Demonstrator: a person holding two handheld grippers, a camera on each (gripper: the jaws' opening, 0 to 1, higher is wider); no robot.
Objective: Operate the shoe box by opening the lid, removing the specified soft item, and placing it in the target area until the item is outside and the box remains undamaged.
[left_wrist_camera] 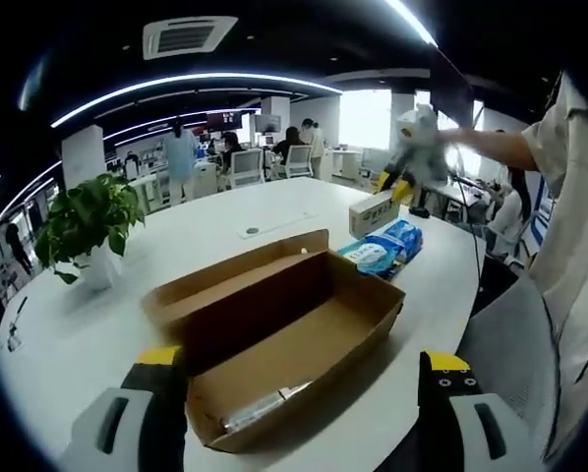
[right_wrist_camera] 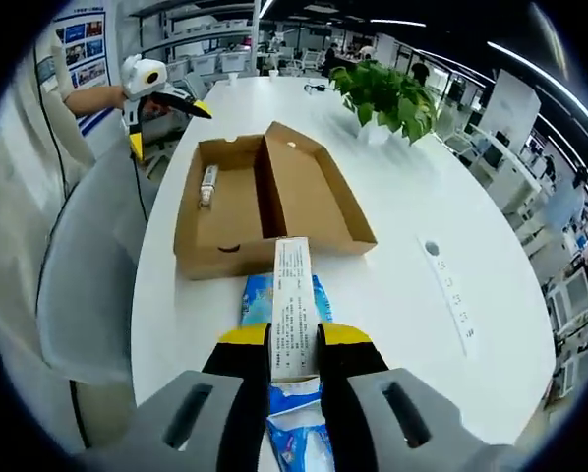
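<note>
Two things lie outside the shoe box (right_wrist_camera: pixel 264 202) on the white table (right_wrist_camera: pixel 422 177): a blue soft packet (right_wrist_camera: pixel 274 293) and a slim white printed carton (right_wrist_camera: pixel 292 295). The right gripper (right_wrist_camera: pixel 294 339) has its jaws pressed together on the carton's near end, holding it directly above the packet; whether the two touch I cannot tell. The box sits lid-open and looks whole, with one small clear-wrapped item (right_wrist_camera: pixel 207 185) lying against an end wall. If the blue packet is the soft item meant, it is out of the box and just beside its short end. It looks light and squashy, with a slick film skin that would slide, so I would pinch it across the middle instead of at a corner. The carton is stiff and light and should take a firm squeeze on its long sides. The cardboard box is thin, so any push on its walls or hinge fold could crease it. The left gripper (left_wrist_camera: pixel 304 362) hangs over the box's other end with jaws wide apart and holding nothing. A potted plant (right_wrist_camera: pixel 387 93) stands near the box's far side, and a white strip (right_wrist_camera: pixel 451 290) lies well apart on the bare tabletop. A grey chair (right_wrist_camera: pixel 88 285) is tucked against the table edge by the person. The table past the carton looks free for setting things down.
</note>
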